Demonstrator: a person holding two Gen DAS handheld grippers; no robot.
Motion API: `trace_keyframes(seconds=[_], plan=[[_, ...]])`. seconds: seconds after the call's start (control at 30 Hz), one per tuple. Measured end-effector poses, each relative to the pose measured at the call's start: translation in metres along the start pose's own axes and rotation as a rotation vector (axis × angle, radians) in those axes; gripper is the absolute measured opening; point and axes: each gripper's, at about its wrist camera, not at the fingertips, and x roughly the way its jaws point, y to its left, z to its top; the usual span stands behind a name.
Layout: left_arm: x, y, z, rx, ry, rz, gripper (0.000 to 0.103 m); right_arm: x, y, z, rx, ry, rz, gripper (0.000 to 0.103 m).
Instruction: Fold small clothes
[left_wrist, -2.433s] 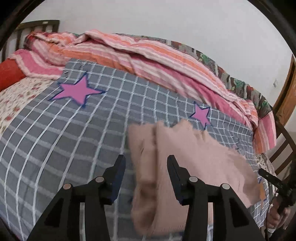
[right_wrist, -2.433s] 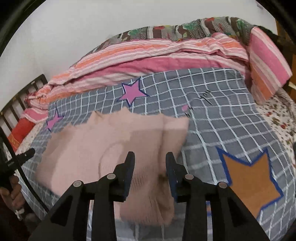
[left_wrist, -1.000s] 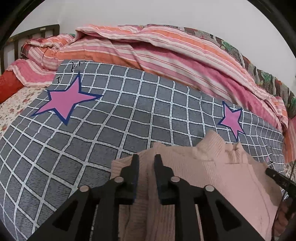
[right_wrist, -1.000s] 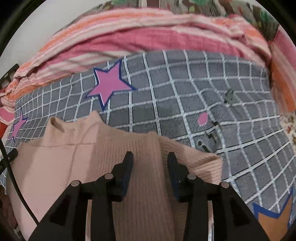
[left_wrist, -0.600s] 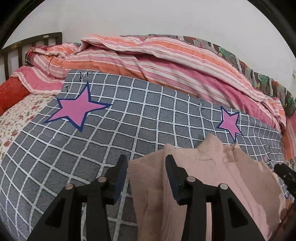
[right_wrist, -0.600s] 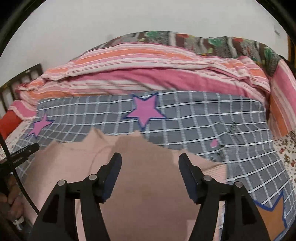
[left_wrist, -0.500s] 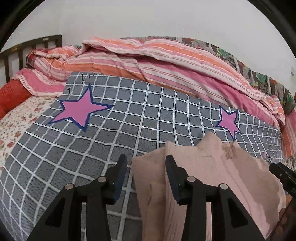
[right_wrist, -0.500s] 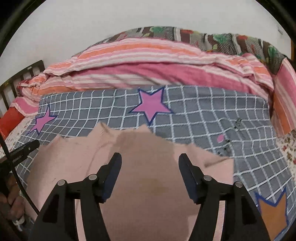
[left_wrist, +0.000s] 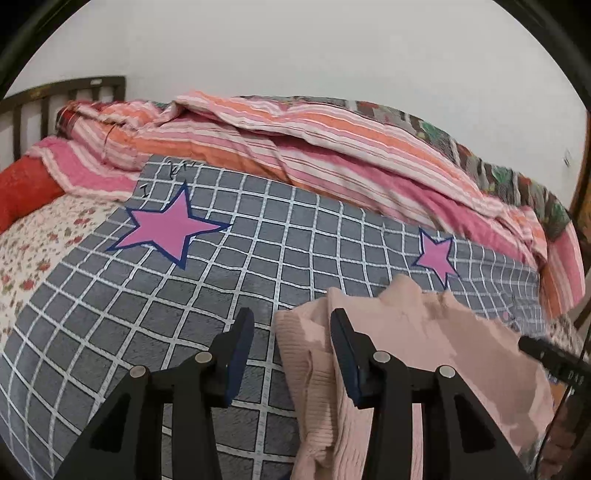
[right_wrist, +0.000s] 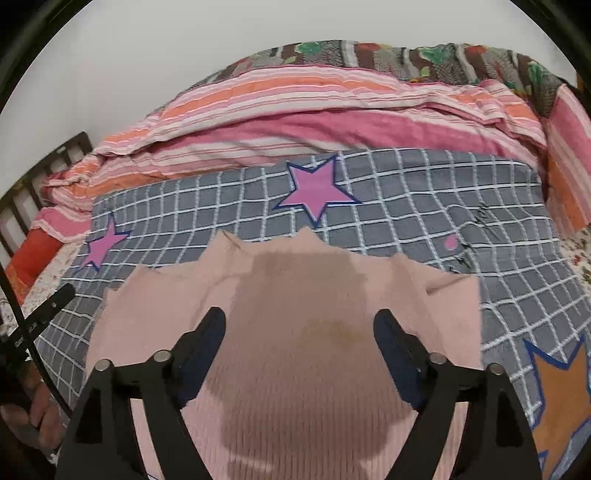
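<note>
A small pale pink ribbed knit sweater (right_wrist: 295, 332) lies on the grey checked blanket (right_wrist: 406, 206), collar toward the far side, sleeves folded in over the body. In the left wrist view the sweater (left_wrist: 424, 332) lies at lower right. My left gripper (left_wrist: 291, 343) is open, above the sweater's left folded edge, holding nothing. My right gripper (right_wrist: 299, 347) is wide open above the sweater's middle, holding nothing.
A rolled striped pink and orange quilt (left_wrist: 295, 147) lies along the far side of the bed. Pink stars (left_wrist: 170, 225) and an orange star (right_wrist: 557, 398) mark the blanket. A dark headboard (left_wrist: 55, 99) stands at far left. A floral sheet (left_wrist: 33, 251) lies to the left.
Both grippers opened and let go of the sweater, which now lies on the blanket. The left gripper was shut a second ago. Both have drawn back and up a little.
</note>
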Motion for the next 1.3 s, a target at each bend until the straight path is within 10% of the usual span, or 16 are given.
trace_keyframes(seconds=[0.17,0.4,1.3], plan=[[0.002,-0.001,-0.003,0.019,0.018,-0.01,0.041,-0.013,0.005,-0.001,-0.005,-0.073,-0.05,0.085],[0.001,0.017,-0.003,-0.039,0.035,-0.02,0.041,0.012,0.018,0.003,0.041,0.032,0.136,0.085],[0.014,0.014,-0.007,-0.004,0.074,-0.105,0.057,0.124,0.042,0.033,-0.037,0.341,-0.125,0.067]])
